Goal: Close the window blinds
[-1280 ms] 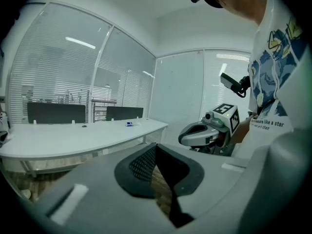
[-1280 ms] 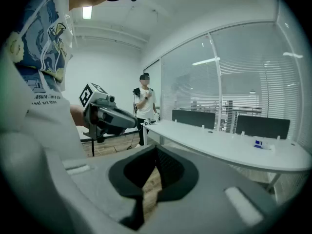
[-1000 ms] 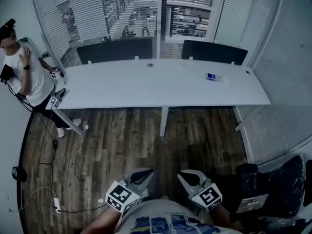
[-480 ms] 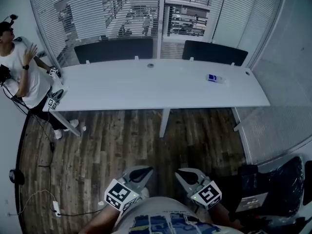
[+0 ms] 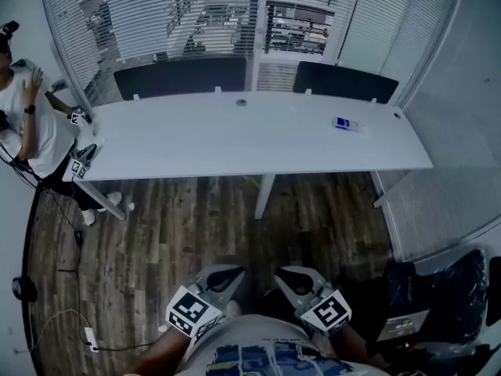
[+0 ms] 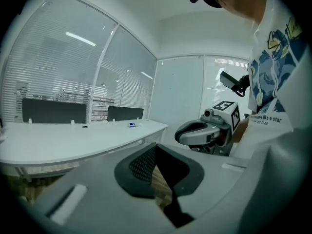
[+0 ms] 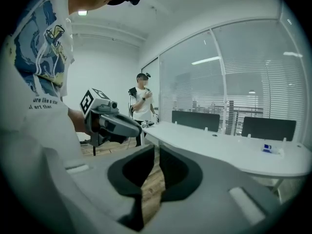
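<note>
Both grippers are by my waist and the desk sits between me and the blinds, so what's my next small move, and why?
Probably step forward toward the desk. The left gripper and right gripper are shut, empty and close to your body, while the blinds, slats open enough to see through, hang beyond the desk, out of reach.
</note>
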`<state>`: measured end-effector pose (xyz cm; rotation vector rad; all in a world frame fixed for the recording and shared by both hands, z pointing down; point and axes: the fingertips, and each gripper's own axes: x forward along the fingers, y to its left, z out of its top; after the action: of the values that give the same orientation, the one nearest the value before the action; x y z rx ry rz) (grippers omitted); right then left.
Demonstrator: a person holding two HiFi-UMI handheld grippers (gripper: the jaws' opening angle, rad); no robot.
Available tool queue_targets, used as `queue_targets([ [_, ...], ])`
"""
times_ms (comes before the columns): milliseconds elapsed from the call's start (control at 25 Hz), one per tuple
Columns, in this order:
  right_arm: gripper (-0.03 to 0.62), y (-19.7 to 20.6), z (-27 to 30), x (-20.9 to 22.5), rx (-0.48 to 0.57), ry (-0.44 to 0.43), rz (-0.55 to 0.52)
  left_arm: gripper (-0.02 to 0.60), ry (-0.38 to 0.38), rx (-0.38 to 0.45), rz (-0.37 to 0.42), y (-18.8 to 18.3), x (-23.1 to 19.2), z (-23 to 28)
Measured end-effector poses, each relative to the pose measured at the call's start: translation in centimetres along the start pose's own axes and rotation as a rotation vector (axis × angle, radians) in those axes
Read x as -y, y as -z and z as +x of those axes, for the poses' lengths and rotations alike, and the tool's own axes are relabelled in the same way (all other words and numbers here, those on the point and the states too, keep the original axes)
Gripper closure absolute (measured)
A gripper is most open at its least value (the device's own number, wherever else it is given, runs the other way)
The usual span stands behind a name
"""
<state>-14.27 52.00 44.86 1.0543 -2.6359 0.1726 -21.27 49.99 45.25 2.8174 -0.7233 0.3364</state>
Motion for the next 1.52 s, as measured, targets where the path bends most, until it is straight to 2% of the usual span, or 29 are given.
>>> queue_targets([
  [320,0.549,0.8,0.4,6.4,-0.015,0.001,-0.021,0.578,-0.01,-0.002,0.018,-1.9,-1.9,5.5],
  [480,0.548,0.7,0.5,11.3,-0.017,-0.003,-0.024,0.578,-0.03,-0.019,0.013,-3.7,-3.5,9.4],
  [640,0.548,-0.3,0.6,16.2,-0.002,-0.023,-0.05,0.578,-0.055,0.021,0.034,-6.1,-5.1,13.6],
  [800,0.548,0.5,0.4,20.2,-0.031,-0.031,-0.069,0.578,-0.073,0.019,0.037,-7.5,-5.8,17.4],
  [920,0.548,1.0,0.7,22.3,-0.046,-0.043,-0.12,0.578,-0.095,0.023,0.047,-8.4,-6.4,19.3],
  [1120,0.548,2.0,1.0,25.1,-0.04,-0.046,-0.056,0.578,-0.126,-0.001,0.025,-8.1,-7.2,21.0],
  [1280,0.548,1.5,2.1,26.8,-0.027,-0.043,-0.052,0.578,-0.141,-0.008,0.031,-8.4,-8.8,22.0],
  [1520,0.548,1.3,4.5,29.3,-0.04,-0.021,-0.055,0.578,-0.125,0.004,0.029,-9.1,-12.2,23.6],
])
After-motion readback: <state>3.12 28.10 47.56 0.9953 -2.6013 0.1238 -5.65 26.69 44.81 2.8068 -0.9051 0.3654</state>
